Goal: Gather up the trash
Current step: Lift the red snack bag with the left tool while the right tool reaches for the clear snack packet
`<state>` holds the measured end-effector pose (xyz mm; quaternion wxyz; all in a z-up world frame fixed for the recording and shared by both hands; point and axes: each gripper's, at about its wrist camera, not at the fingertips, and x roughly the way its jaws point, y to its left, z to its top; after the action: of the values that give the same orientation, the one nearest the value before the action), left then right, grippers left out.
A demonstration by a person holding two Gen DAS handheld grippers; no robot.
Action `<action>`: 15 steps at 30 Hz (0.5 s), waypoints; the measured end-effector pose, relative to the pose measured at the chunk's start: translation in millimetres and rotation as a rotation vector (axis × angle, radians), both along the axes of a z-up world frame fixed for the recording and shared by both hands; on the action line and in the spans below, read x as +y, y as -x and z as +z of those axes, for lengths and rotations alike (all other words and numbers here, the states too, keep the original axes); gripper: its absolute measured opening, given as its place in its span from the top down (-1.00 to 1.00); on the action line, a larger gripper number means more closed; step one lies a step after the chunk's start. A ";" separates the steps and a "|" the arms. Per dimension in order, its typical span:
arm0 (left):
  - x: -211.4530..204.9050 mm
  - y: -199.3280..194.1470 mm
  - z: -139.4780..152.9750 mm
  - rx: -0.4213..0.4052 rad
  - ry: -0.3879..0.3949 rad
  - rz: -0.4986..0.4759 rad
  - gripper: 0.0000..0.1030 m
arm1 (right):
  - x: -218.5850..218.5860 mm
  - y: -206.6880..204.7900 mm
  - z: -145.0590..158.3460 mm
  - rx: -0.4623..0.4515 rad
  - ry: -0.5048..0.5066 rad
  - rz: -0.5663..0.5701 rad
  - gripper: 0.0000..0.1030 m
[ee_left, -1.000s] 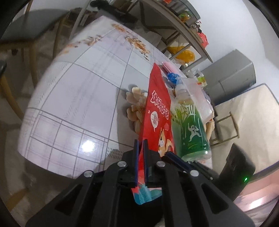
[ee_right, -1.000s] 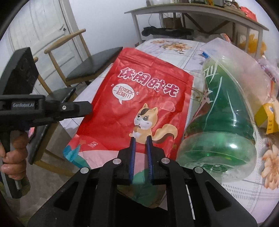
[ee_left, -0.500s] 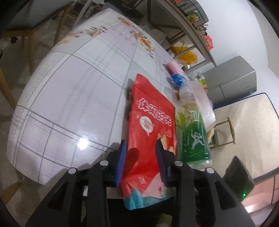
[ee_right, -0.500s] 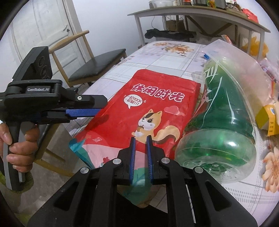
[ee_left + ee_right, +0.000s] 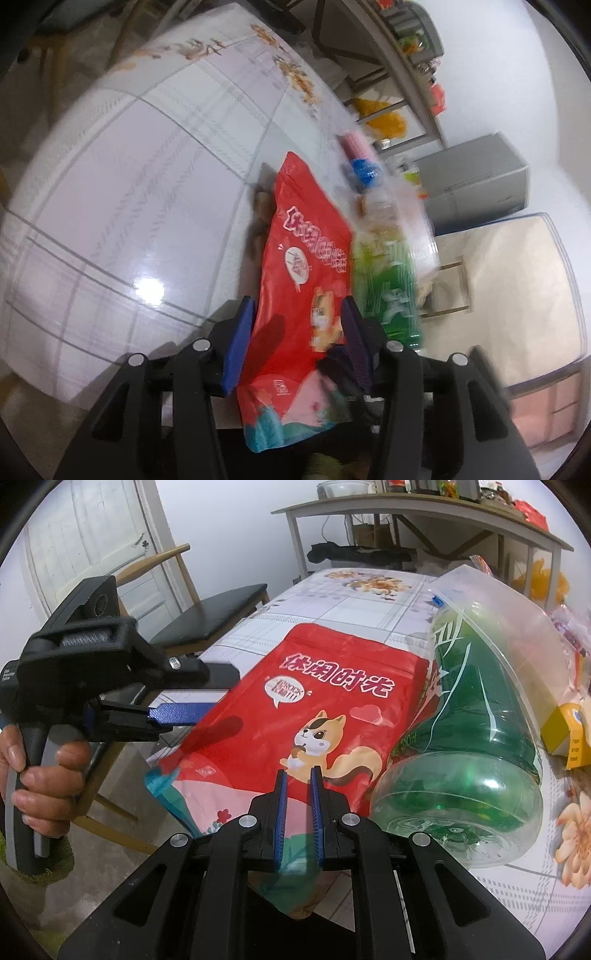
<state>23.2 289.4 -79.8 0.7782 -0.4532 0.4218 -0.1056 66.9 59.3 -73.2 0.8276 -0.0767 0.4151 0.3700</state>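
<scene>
A red snack bag (image 5: 325,709) with a squirrel print lies flat on the table, its bottom edge hanging over the near edge. It also shows in the left wrist view (image 5: 303,280). My right gripper (image 5: 297,775) is nearly closed, its jaws set over the bag's bottom part; whether they pinch it I cannot tell. My left gripper (image 5: 297,314) is open, its jaws either side of the bag; it also shows at the left in the right wrist view (image 5: 177,714). A green plastic bottle (image 5: 476,731) inside a clear bag lies right of the snack bag.
The table (image 5: 369,602) has a checked cloth with flower prints. A yellow box (image 5: 569,731) lies at the far right. A wooden chair (image 5: 207,616) stands left of the table. A grey shelf unit (image 5: 424,513) stands behind. A blue cap (image 5: 364,171) lies beyond the bottle.
My left gripper let go of the snack bag and opened wide. The bag dropped from upright to flat on the table. My right gripper stayed in place.
</scene>
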 end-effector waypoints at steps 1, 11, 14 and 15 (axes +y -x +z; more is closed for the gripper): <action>3.4 0.8 -0.9 -0.024 0.057 -0.002 0.11 | 0.0 -0.2 0.0 -0.001 0.000 -0.001 0.78; -9.1 -13.6 -22.6 -0.046 0.289 -0.116 0.13 | 0.7 0.3 0.3 -0.005 -0.001 -0.001 0.78; -15.7 -17.4 -15.1 -0.056 0.209 -0.111 0.14 | 1.1 0.4 0.8 -0.007 -0.001 0.000 0.78; -17.0 -18.4 -11.3 -0.051 0.153 -0.101 0.21 | 1.1 0.4 0.7 -0.007 -0.001 -0.001 0.78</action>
<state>41.6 272.4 -91.1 0.7454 -0.4867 0.4148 -0.1881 66.5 60.4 -72.4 0.8291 -0.0776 0.4122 0.3696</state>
